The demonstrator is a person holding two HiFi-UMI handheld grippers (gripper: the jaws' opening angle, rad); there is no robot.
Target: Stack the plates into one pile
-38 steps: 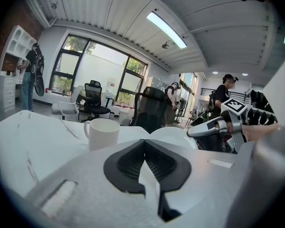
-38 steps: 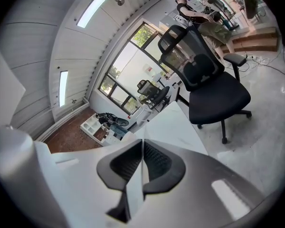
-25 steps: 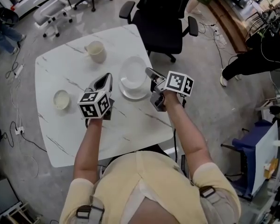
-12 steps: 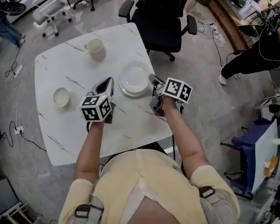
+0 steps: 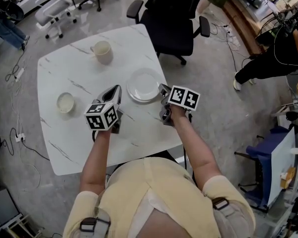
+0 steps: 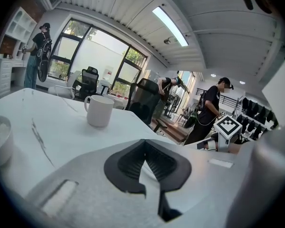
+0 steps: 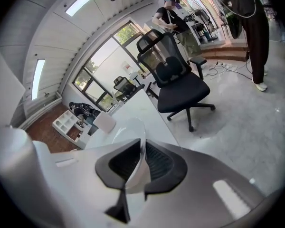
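Two white plates (image 5: 144, 85) lie as one pile on the marble table (image 5: 64, 143), near its right edge. My right gripper (image 5: 162, 89) is at the pile's right side. In the right gripper view the top plate's rim (image 7: 128, 127) runs between the pads of the right gripper (image 7: 141, 146). Its jaws are opening and the grip looks loosened. My left gripper (image 5: 115, 89) hovers left of the pile, apart from it. In the left gripper view the left gripper (image 6: 143, 144) is shut with nothing in it.
A white mug (image 5: 102, 52) stands at the table's far side and a small white bowl (image 5: 65, 103) at its left. A black office chair (image 5: 171, 19) stands beyond the table. People stand further off in the room.
The plate in my right gripper came down onto the other plate, and the right hand sank and drew slightly nearer. The left gripper shifted a little.
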